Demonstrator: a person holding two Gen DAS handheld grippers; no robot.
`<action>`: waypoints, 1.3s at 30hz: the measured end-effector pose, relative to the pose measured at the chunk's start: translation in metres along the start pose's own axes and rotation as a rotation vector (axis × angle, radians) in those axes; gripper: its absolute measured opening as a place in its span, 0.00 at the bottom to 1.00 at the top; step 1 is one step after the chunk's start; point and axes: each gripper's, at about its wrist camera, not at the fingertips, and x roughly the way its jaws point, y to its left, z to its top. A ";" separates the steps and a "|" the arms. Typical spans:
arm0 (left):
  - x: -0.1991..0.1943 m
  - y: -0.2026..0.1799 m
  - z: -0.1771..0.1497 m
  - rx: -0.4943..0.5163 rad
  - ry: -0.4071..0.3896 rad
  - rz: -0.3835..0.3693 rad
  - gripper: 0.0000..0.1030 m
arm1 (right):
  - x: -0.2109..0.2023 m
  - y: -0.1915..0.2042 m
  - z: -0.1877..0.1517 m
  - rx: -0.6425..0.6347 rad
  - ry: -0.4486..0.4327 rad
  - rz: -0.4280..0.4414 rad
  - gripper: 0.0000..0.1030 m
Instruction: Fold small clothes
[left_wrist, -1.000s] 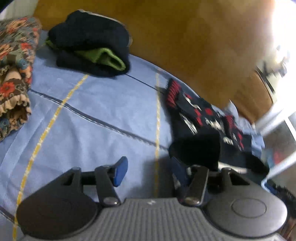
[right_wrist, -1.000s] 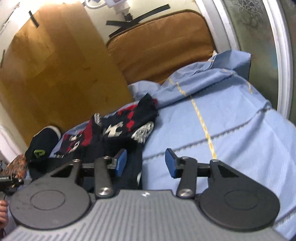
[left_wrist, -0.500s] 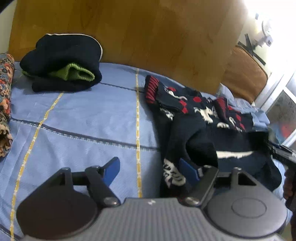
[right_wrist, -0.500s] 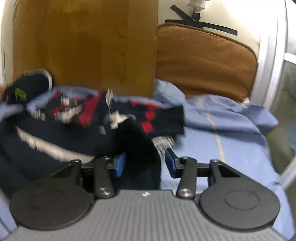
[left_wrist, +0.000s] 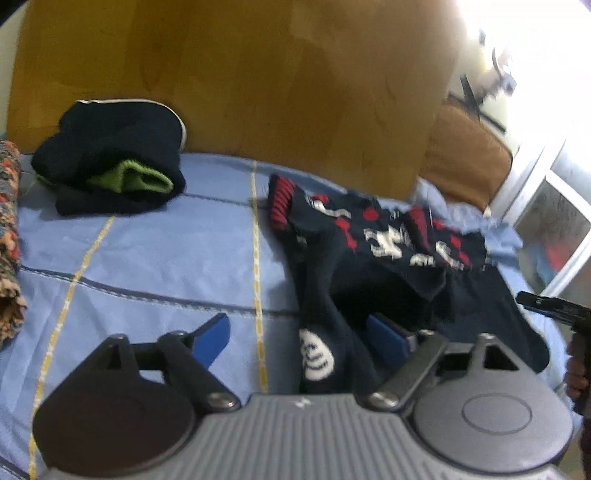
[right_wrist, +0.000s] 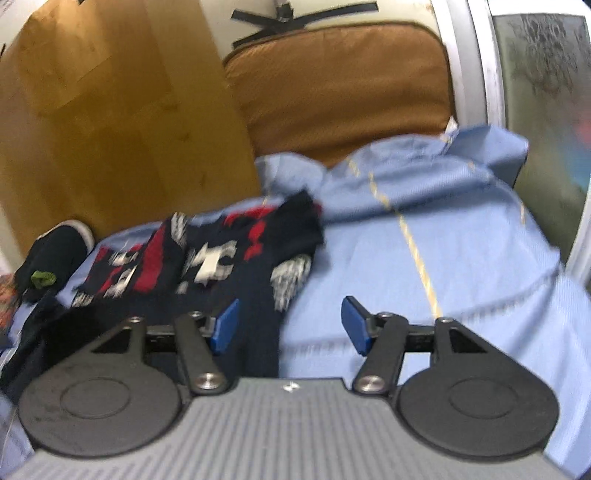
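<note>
A navy knitted sweater (left_wrist: 388, 266) with red and white patterns lies crumpled on the blue bed sheet (left_wrist: 147, 258). My left gripper (left_wrist: 299, 339) hovers at its near left edge, jaws wide. A fold of the sweater lies between the fingers beside the right pad, and the left pad is over bare sheet. In the right wrist view the sweater (right_wrist: 221, 251) spreads to the left. My right gripper (right_wrist: 290, 326) is opening, with the sweater's near edge beside its left pad and neither pad pressing on it. The right gripper's tip (left_wrist: 554, 306) also shows in the left wrist view.
A folded dark garment with green lining (left_wrist: 110, 162) sits at the back left near the wooden headboard (left_wrist: 258, 92). A floral cloth (left_wrist: 9, 251) lies at the far left. A brown cushion (right_wrist: 332, 92) leans at the back right, with a window frame (right_wrist: 476, 74) beside it.
The right gripper's jaws have spread and no longer pinch the sweater, which has sunk onto the sheet. Both views have swung sideways, and the left gripper has rolled level.
</note>
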 end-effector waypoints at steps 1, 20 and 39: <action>0.005 -0.003 -0.002 0.018 0.013 0.011 0.60 | -0.002 0.001 -0.006 0.004 0.015 0.018 0.60; -0.014 0.012 0.015 0.054 0.015 0.121 0.51 | -0.048 0.007 -0.007 -0.065 -0.077 -0.093 0.36; 0.218 -0.086 0.168 0.286 0.097 0.001 0.75 | 0.221 0.093 0.122 -0.394 0.212 0.092 0.49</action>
